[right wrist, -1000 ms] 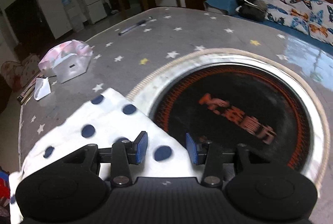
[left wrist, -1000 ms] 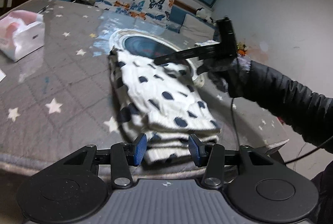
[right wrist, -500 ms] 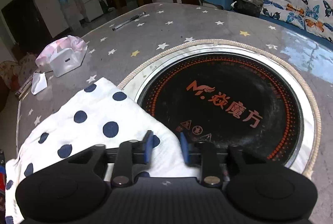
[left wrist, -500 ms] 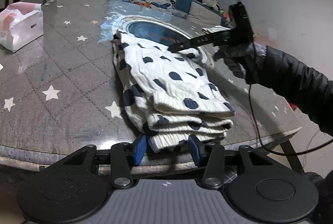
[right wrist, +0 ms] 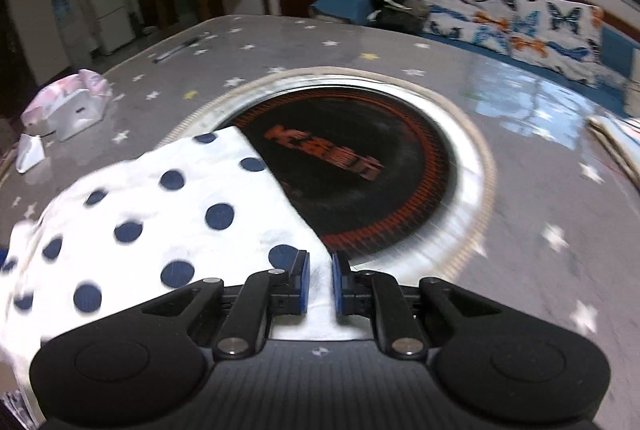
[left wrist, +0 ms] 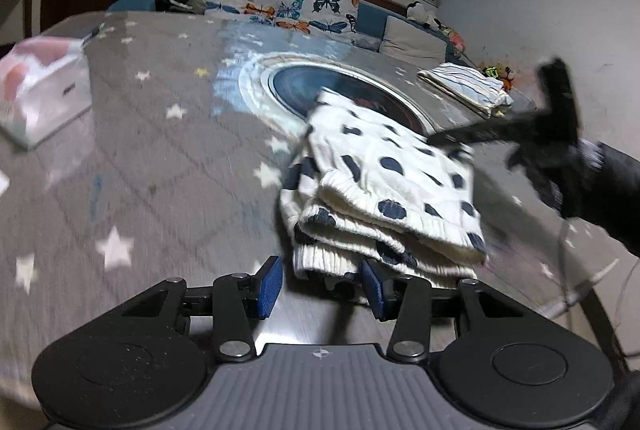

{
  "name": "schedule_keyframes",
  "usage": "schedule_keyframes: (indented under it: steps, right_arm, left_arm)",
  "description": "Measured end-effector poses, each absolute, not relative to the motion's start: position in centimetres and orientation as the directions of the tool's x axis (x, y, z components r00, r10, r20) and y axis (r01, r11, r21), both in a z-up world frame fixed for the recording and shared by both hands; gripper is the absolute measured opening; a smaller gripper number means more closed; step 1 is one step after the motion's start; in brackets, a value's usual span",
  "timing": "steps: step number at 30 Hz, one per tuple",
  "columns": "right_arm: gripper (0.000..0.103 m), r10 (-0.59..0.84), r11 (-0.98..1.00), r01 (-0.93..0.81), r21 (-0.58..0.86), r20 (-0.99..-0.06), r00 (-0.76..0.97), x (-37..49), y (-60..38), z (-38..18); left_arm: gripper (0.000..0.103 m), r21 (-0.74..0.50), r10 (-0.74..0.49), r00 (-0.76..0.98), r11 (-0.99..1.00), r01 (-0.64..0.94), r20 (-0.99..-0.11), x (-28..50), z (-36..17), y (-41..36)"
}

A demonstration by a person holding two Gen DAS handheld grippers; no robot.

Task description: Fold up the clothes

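- Left wrist view shows our left hand-held gripper [left wrist: 322,284] with its blue pads spread apart; the ribbed hem of the folded polka-dot garment [left wrist: 384,190] sits just ahead of them and slightly to their right, and we see neither pad pressing on it, so this one is released.
- Ahead and to the right in that same view, our right hand-held gripper [left wrist: 444,139] reaches onto the far corner of the garment from the side, carried by a gloved hand [left wrist: 560,166] in a dark sleeve.
- Right wrist view gives the closer look: the jaws of the right hand-held gripper [right wrist: 320,280] are closing, a strip of white cloth runs between them, and the pads look to be pinching it.
- The garment lies on the star-patterned bench [left wrist: 132,150], in several stacked layers, its far corner overlapping the round black cooktop [right wrist: 360,166] set into the bench.
- Beyond the right hand-held gripper, a striped folded garment [left wrist: 466,86] already rests near the far edge of the bench; a tissue pack [left wrist: 40,98] sits well off to the left.
- We judge this garment folded and the step in hand to be taking hold of it to move or square it.
- Next we need the left pads brought over the hem and closed on all layers, so the stack does not splay when both ends move together.
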State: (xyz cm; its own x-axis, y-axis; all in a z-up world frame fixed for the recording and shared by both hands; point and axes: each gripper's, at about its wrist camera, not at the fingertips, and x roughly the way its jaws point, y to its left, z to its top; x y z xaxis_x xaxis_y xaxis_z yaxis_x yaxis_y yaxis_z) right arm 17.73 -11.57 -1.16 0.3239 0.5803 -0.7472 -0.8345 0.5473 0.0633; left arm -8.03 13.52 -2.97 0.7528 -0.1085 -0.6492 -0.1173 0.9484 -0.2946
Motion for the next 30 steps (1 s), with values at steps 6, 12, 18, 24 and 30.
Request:
schedule_keyframes:
  steps: [6,12,18,24,30]
  right_arm:
    - [0.011,0.541,0.631,-0.775,0.042,-0.74,0.4,16.3,-15.9,-1.0]
    - [0.011,0.513,0.669,-0.743,0.024,-0.738,0.439,13.8,-18.9,-1.0]
    - [0.014,0.521,0.662,-0.75,-0.015,-0.711,0.473,12.3,-19.9,0.8]
    - [0.018,0.636,0.514,-0.858,-0.006,-0.669,0.385,9.7,-17.6,3.0]
    - [0.033,0.723,0.23,-0.972,-0.045,-0.661,0.202,5.4,-12.8,3.6]
  left_arm:
    - [0.047,-0.29,-0.126,0.757,0.953,-0.086,-0.641,-2.9,-2.8,14.9]
    - [0.047,-0.282,-0.157,0.763,0.959,-0.035,-0.627,1.5,-2.8,15.0]
    - [0.051,-0.286,-0.166,0.748,0.958,-0.033,-0.643,0.8,-2.9,15.9]
    - [0.052,-0.305,-0.072,0.771,0.938,-0.163,-0.633,-2.7,-2.1,18.0]
    - [0.052,-0.391,-0.096,0.79,0.901,-0.191,-0.606,-4.7,-1.2,17.3]
